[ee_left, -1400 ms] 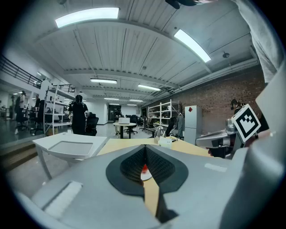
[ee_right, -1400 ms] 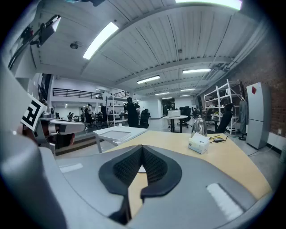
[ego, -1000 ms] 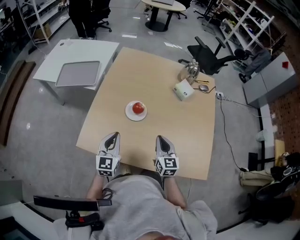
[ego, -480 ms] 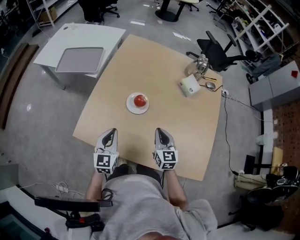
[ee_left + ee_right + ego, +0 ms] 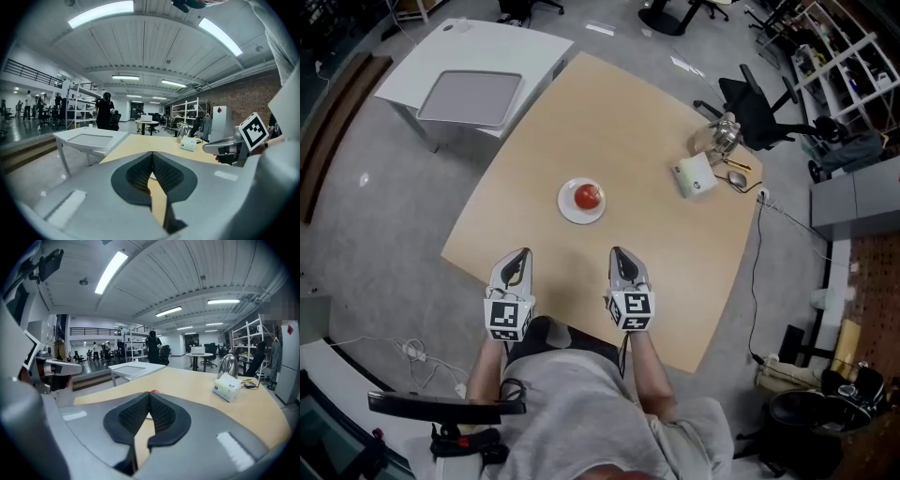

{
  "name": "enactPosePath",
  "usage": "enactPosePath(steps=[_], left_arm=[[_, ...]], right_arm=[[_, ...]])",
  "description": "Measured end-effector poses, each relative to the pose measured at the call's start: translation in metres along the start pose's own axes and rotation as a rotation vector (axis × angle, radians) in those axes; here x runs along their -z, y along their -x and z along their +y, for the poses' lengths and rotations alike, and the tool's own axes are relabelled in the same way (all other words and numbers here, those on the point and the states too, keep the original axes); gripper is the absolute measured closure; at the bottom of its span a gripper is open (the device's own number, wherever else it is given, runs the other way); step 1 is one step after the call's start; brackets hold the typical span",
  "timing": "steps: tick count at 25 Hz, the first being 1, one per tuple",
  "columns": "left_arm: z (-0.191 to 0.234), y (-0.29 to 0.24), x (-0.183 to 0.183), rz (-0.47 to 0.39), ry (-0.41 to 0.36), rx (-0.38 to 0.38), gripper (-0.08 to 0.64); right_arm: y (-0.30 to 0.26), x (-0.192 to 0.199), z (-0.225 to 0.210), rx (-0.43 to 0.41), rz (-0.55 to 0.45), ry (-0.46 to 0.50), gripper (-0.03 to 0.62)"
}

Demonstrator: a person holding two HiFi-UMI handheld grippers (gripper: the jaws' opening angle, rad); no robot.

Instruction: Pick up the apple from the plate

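Pale wooden desk (image 5: 666, 244) on grey floor carries a red round apple (image 5: 588, 196) on a small white round plate (image 5: 566, 207) mid-desk. Left gripper (image 5: 517, 255) and right gripper (image 5: 622, 253) hover at its near edge, well apart from the plate, fingers (image 5: 161, 416) pressed together on nothing

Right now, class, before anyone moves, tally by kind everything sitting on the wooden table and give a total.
Apple: 1
Plate: 1
Tissue box: 1
Metal kettle: 1
Computer mouse: 1
Total: 5, not counting a thin yellow item by the mouse, too small to name.
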State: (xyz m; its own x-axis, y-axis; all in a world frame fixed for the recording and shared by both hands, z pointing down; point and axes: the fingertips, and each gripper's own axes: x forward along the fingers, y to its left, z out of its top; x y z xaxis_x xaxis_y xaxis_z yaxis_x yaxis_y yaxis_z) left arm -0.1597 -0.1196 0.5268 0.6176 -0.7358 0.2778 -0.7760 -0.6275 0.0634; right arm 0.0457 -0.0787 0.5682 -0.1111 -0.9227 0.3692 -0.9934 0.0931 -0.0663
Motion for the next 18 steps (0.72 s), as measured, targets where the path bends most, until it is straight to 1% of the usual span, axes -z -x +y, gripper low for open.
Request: enactPosePath(steps=[8,12,18], left_arm=[[0.005,-0.009,0.015,0.042,0.024,-0.039,0.541],[0.003,-0.012,0.029,0.061,0.033,-0.051,0.541],[0.006,-0.009,0.033,0.079,0.043,-0.075,0.541]], right_arm=[[-0.031,0.013,-0.010,-0.038,0.039,0.003,0.586],[-0.045,0.020,-0.015,-0.056,0.052,0.003,0.586],[-0.063,0.026,-0.015,-0.088,0.077,-0.007,0.584]])
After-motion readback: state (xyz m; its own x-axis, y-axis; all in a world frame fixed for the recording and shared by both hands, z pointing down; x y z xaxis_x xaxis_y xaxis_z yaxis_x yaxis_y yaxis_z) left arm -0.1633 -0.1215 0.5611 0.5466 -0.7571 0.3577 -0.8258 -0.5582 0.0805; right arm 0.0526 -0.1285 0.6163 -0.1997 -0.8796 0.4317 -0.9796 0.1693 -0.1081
